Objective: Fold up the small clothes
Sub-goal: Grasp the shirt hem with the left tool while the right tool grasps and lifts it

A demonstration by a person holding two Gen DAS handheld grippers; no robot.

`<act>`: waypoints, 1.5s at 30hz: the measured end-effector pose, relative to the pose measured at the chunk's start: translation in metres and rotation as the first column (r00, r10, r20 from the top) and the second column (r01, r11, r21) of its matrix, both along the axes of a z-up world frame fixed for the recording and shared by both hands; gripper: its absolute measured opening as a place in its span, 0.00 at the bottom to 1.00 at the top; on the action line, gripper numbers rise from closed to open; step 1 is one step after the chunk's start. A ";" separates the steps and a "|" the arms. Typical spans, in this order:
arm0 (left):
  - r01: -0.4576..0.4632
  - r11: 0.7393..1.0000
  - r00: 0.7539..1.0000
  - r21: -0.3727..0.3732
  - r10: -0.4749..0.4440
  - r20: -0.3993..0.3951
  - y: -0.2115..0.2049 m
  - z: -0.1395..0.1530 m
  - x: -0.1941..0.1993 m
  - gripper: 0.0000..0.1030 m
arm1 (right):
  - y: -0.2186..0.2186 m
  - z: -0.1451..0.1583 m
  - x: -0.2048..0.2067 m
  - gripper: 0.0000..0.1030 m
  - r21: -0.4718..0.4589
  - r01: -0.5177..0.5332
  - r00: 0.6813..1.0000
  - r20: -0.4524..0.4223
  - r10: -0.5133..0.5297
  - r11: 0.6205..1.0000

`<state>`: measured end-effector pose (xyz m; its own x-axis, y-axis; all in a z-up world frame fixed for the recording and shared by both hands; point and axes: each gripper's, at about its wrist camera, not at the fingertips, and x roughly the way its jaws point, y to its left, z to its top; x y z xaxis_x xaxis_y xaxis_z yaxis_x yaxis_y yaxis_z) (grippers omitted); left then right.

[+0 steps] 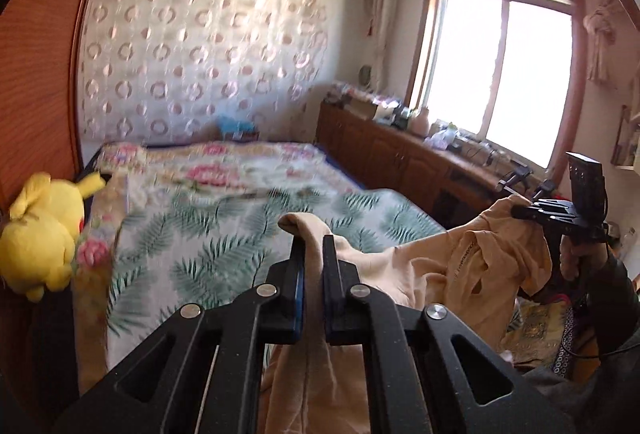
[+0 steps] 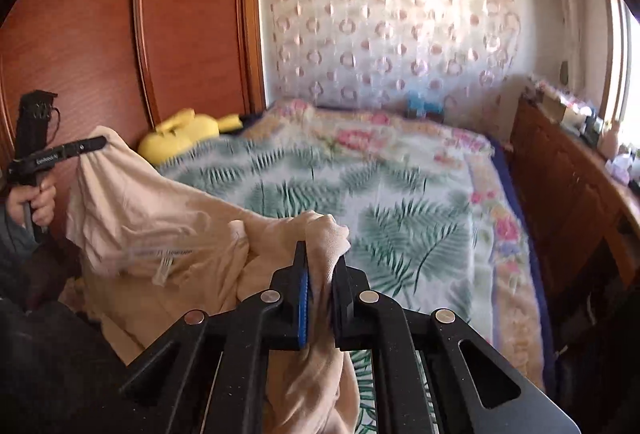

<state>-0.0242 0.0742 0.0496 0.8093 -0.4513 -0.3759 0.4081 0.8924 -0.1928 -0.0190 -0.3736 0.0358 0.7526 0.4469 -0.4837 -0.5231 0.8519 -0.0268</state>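
A beige garment hangs in the air between my two grippers, above the near end of the bed. My left gripper is shut on one bunched edge of it; it also shows at the left of the right wrist view, pinching the cloth. My right gripper is shut on another bunched edge of the garment; it shows at the right of the left wrist view. The cloth sags between them, with small printed text on it. Its lower part is hidden behind the gripper frames.
The bed carries a leaf-and-flower blanket. A yellow plush toy lies at its left edge by the wooden wardrobe. A low wooden cabinet with clutter runs under the window on the right.
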 end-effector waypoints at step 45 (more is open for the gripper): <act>-0.238 0.971 0.917 0.025 0.215 0.337 0.049 0.168 0.060 0.07 | 0.012 0.224 0.022 0.08 -0.001 0.009 0.931 0.366 -0.008 1.000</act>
<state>0.0363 0.1228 0.2172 0.9699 -0.2250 -0.0926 0.2240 0.9744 -0.0213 0.0028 -0.3614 0.2603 0.8813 0.4389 -0.1750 -0.4694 0.8558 -0.2174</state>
